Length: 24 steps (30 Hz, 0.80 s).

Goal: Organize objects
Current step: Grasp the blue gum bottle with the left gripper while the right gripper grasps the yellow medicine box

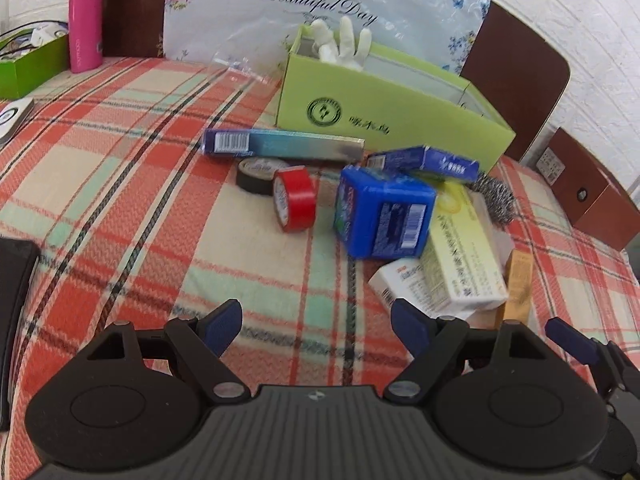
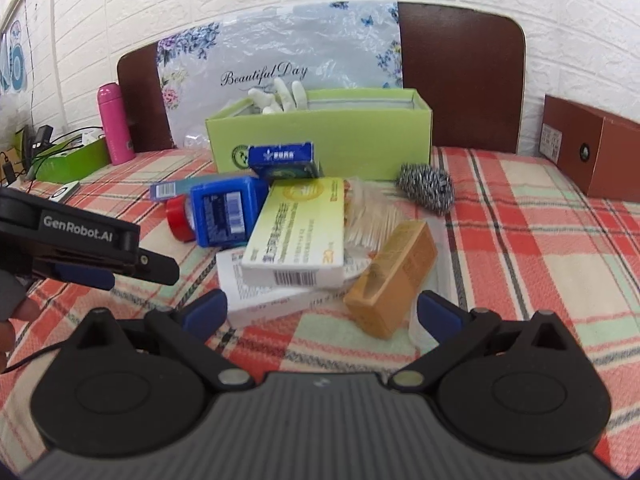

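A pile lies on the plaid cloth before an open green box (image 1: 392,108) (image 2: 320,140) that holds a white glove (image 1: 344,44). The pile has a blue tub (image 1: 384,216) (image 2: 224,212), red tape (image 1: 294,200), black tape (image 1: 256,176), a long blue carton (image 1: 280,146), a small blue box (image 2: 284,158), a yellow-white box (image 2: 300,232) on a white box (image 2: 272,300), an amber box (image 2: 392,280) and a steel scourer (image 2: 426,186). My left gripper (image 1: 316,328) hangs open, short of the tub. My right gripper (image 2: 322,316) is open just before the white and amber boxes.
A pink bottle (image 1: 86,20) and a green tray (image 1: 32,64) of cables stand at the back left. A brown carton (image 2: 592,152) sits at the right. Chair backs and a printed plastic bag (image 2: 280,56) stand behind the green box. A dark object (image 1: 16,300) lies at the left edge.
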{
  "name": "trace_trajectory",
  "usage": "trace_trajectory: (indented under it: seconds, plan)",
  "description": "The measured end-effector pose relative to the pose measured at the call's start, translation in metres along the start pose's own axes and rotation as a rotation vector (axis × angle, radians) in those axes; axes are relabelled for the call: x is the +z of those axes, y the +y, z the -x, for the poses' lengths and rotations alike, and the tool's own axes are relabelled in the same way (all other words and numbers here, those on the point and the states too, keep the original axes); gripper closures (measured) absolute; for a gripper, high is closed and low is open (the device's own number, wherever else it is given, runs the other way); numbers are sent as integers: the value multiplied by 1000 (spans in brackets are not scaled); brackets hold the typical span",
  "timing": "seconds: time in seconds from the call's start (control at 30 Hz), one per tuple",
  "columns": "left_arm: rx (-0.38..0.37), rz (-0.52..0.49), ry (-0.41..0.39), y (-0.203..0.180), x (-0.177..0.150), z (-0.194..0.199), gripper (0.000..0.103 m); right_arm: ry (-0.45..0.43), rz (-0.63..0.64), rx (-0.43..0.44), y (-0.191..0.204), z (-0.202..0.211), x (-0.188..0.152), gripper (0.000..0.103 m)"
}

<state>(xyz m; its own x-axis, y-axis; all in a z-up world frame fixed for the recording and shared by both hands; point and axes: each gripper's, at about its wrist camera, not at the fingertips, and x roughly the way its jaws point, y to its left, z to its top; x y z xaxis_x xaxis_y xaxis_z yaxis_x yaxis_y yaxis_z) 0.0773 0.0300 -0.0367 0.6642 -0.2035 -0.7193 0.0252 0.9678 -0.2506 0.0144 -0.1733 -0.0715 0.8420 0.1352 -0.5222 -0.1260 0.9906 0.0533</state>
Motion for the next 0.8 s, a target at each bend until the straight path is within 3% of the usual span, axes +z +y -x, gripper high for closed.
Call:
trace_trajectory:
  seconds: [0.17, 0.27, 0.3, 0.37, 0.57, 0.63, 0.67, 0.8]
  plan:
    - [-14, 4, -56, -12, 22, -3, 18, -14, 38, 39, 11, -18, 13, 6]
    - [-19, -12, -83, -21, 35, -9, 18, -14, 72, 17, 18, -33, 17, 7]
    - [-16, -16, -89, -23, 39, -12, 18, -9, 90, -4, 21, -39, 16, 13]
    - [-11, -22, -88, -28, 46, -20, 18, 27, 105, -28, 22, -46, 16, 36]
    - [-12, -64, -106, -37, 57, -40, 18, 17, 97, 18, 19, -16, 6, 36]
    - [-2, -138, -111, -44, 55, -43, 27, 29, 102, 31, 17, -4, -1, 36]
    - [-15, -166, -103, -45, 54, -44, 39, 35, 107, 35, 17, 2, -5, 36]
    - [-31, -192, -105, -38, 41, -37, 40, 73, 90, 54, 10, 25, -21, 36]
